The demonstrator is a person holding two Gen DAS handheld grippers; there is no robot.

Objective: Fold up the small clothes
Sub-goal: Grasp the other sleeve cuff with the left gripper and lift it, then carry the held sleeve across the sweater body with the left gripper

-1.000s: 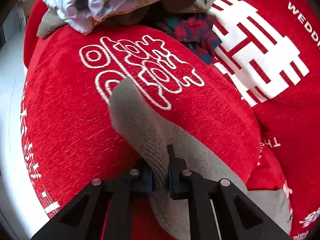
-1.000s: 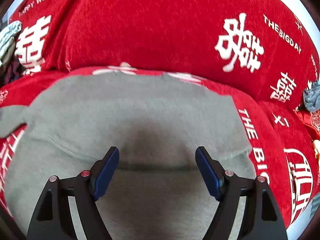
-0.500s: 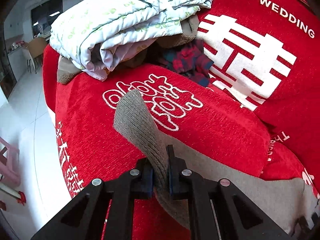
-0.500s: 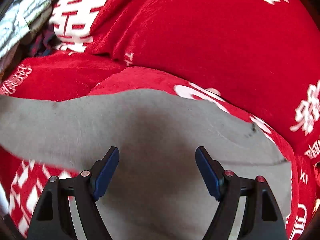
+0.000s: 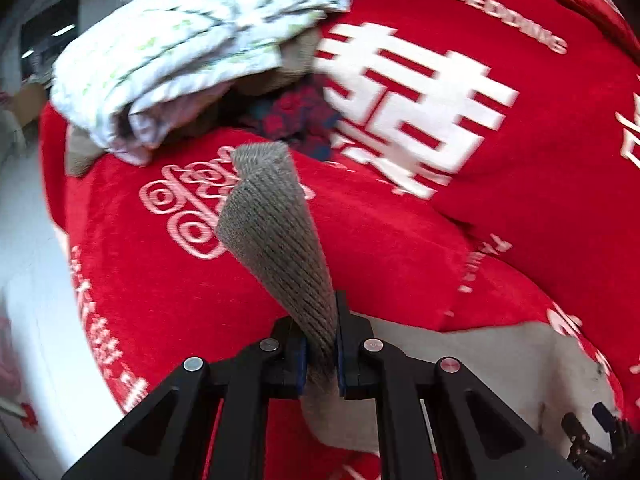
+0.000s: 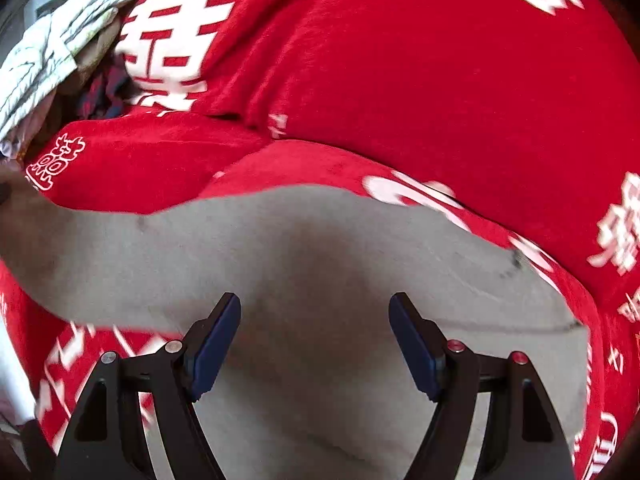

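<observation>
A grey knit garment (image 6: 320,272) lies spread on a red sofa cover with white characters (image 6: 400,80). My left gripper (image 5: 322,344) is shut on its ribbed sleeve cuff (image 5: 276,232) and holds the cuff lifted off the seat, standing up ahead of the jaws. The rest of the garment (image 5: 480,356) trails to the lower right in the left wrist view. My right gripper (image 6: 314,344) is open, jaws wide apart, just above the garment's body. The sleeve (image 6: 60,248) stretches away to the left in the right wrist view.
A folded white floral quilt (image 5: 192,48) sits on the sofa's far left end, over a brown cushion and a dark plaid cloth (image 5: 292,120). The red backrest (image 5: 480,100) rises behind. The white floor (image 5: 28,280) lies left of the sofa edge.
My left gripper has raised the sleeve cuff higher and pulled it back and left. My right gripper has swung left over the garment and stayed open.
</observation>
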